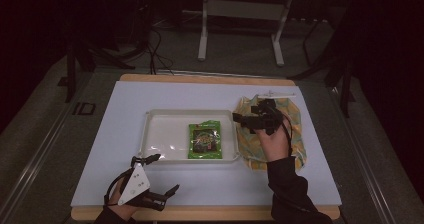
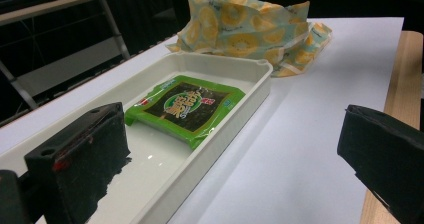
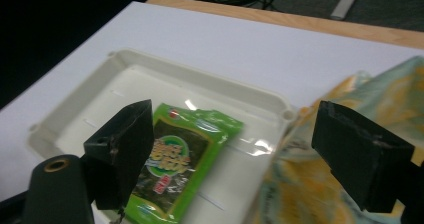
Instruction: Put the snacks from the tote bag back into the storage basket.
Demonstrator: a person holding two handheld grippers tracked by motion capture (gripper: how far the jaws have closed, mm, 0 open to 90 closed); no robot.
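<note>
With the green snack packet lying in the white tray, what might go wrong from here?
The right gripper hangs open over the yellow lemon-print bag, beside the white plastic tray; dropping straight down it may snag the soft fabric. The green snack packet lies near the tray's right wall, so a careless pass might knock it.

Light: dim room, desk [image 1: 150,184] lit from overhead
Surroundings: nearly black past the desk edges
Glare: white glints on the tray [image 3: 272,101] floor
Focus: right claw [image 3: 250,154] jaws soft, slightly blurred
High view: grainy, low detail
</note>
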